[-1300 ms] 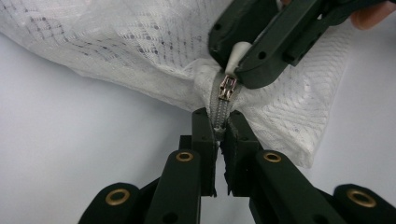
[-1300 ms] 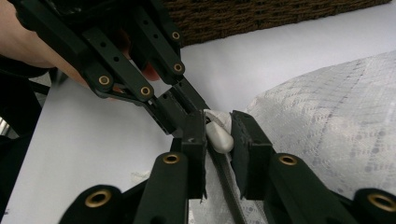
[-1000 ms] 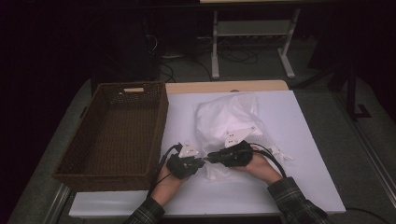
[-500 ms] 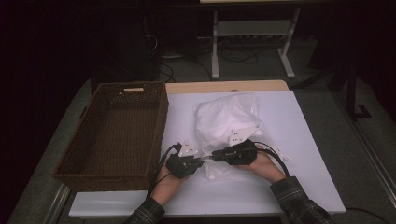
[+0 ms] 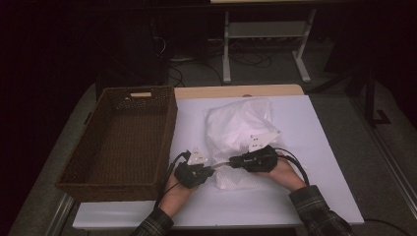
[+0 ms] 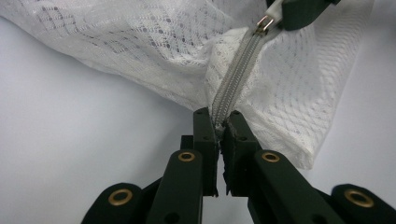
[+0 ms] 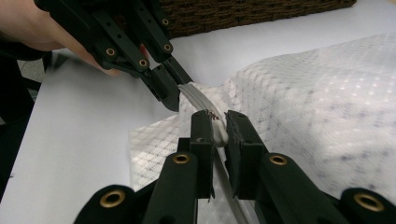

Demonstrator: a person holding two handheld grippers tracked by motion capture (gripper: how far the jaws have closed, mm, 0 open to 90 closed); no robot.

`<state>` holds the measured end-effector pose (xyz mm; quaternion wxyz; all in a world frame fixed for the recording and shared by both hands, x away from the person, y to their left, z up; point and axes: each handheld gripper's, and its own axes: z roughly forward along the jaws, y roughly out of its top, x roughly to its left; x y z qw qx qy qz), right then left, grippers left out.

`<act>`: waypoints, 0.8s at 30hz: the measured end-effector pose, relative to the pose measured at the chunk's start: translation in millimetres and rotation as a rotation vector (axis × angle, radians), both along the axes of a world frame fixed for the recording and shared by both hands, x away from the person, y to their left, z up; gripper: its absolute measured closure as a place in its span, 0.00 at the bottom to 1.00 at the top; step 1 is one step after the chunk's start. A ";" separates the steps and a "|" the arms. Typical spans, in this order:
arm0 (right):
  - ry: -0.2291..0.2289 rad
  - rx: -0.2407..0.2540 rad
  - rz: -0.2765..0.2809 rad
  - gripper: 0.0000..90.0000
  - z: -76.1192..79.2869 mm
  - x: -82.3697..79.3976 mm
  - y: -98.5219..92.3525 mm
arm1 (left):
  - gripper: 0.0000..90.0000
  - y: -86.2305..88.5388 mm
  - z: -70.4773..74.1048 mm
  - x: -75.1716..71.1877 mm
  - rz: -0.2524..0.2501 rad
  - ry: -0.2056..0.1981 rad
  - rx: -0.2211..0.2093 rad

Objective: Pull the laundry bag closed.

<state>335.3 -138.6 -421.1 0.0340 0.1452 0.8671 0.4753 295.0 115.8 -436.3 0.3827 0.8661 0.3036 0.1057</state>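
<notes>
While left gripper (image 6: 219, 128) pinches ribbed zipper (image 6: 238, 70), right gripper (image 7: 217, 123) clamps pull tab (image 7: 219, 133); soft white mesh bag (image 5: 238, 123).

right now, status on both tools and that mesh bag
Left tool shut on the zipper end of the mesh bag. Right tool shut on the zipper pull. Zipper taut between them. Basket off to the side, nothing blocking.

Work surface: white table top (image 5: 324, 147) w/ a light wood strip (image 5: 236, 91) along the far edge at 12 o'clock. Surrounding floor: grey (image 5: 383, 162), visible at 3 and 9 o'clock. Behind the table, 12 to 1 o'clock: white metal frame stand (image 5: 265, 34) w/ splayed feet; loose cables (image 5: 196, 59) on the floor beside it. Room beyond approx. unlit; walls not discernible.
</notes>
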 end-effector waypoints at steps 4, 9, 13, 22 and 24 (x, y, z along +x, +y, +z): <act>0.001 0.001 -0.008 0.90 0.9 0.2 -6.1 | 0.94 0.4 -0.6 0.0 0.000 0.002 0.003; 0.002 0.001 -0.018 0.90 3.0 -0.6 -14.5 | 0.94 0.5 -0.6 -0.3 0.004 0.002 0.000; 0.001 0.010 -0.026 0.90 2.5 -1.0 -21.2 | 0.94 0.5 -1.2 -0.3 0.005 0.005 0.000; 0.005 0.020 -0.075 0.90 3.2 -2.7 -47.6 | 0.94 0.7 -1.1 -0.2 0.008 0.007 0.005; 0.008 0.023 -0.093 0.90 3.9 -2.7 -54.8 | 0.94 1.0 -1.2 0.0 0.008 0.007 0.006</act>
